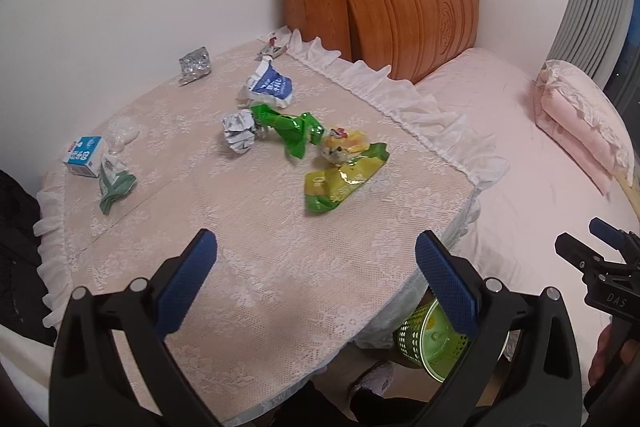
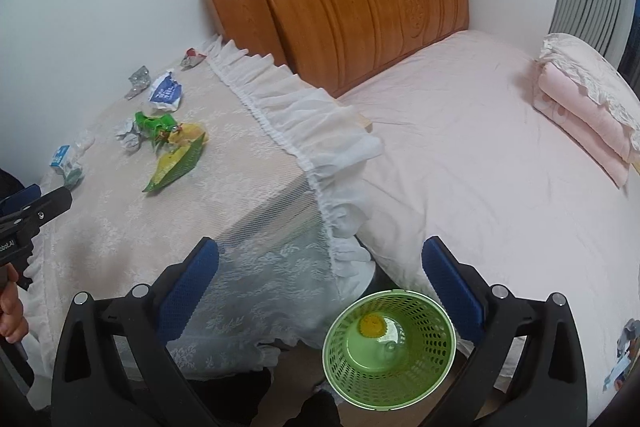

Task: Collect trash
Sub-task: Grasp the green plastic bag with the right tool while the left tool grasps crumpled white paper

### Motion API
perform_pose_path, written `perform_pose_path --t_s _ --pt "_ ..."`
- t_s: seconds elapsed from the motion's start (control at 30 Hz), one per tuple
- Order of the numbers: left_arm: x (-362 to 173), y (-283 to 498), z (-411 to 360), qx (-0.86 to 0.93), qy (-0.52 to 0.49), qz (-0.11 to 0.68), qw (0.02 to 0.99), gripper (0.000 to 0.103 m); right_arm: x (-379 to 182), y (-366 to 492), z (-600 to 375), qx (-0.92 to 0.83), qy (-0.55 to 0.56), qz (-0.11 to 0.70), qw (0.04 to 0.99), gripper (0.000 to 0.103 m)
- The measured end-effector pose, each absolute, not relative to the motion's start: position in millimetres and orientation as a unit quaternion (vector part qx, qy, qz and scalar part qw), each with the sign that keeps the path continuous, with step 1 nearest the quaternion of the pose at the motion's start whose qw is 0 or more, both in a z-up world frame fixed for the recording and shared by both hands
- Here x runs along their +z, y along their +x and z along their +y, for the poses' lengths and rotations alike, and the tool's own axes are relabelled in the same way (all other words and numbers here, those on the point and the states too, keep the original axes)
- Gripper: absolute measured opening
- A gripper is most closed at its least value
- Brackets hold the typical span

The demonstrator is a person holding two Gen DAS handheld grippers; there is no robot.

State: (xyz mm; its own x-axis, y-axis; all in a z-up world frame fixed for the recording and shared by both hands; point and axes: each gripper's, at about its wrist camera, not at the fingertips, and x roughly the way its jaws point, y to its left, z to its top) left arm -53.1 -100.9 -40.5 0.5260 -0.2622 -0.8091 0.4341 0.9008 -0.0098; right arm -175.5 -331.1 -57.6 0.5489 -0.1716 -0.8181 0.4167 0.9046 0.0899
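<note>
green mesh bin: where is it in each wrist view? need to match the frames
Left wrist: green mesh bin at bottom centre-right, on the floor under the table edge, partly hidden behind a finger of the left hand-held gripper.
Right wrist: bin at bottom centre, seen from above, nearly whole.
Shared landmark: the wooden headboard at upper centre in both.

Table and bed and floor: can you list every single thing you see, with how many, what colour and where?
milk carton: 1, blue-white, table's left edge
wrappers: several, green, yellow, blue-white, silver, mid-table
paper ball: 1, white-grey, beside green wrapper
tablecloth: 1, cream lace, over table
basket: 1, green, floor between table and bed
headboard: 1, brown wood, by wall
folded quilt: 1, pink, on bed
left gripper: black-blue, open
right gripper: black-blue, open
</note>
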Motion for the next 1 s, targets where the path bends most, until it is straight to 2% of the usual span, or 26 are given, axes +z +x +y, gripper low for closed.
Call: perform_pose_path --t_s 0.33,0.6,0.9,0.97,1.0 --pt "-48 -13 -39 -0.143 0.080 0.447 0.880 0.095 -57 -109 -278 -0.114 0.108 0.453 0.878 0.101" --pt "-60 28 10 -0.110 0.073 0.454 0.881 0.095 -65 -7 -219 -0.029 -0.005 0.462 0.887 0.101" --pt "-79 56 14 -0.133 0.075 0.469 0.870 0.095 -100 110 -177 0.045 -0.117 0.494 0.860 0.101" --pt "-84 63 10 -0.144 0.076 0.473 0.866 0.095 -113 131 -174 0.046 -0.132 0.510 0.849 0.099" --pt "-86 66 6 -0.149 0.077 0.474 0.864 0.095 -117 138 -174 0.049 -0.136 0.517 0.844 0.094"
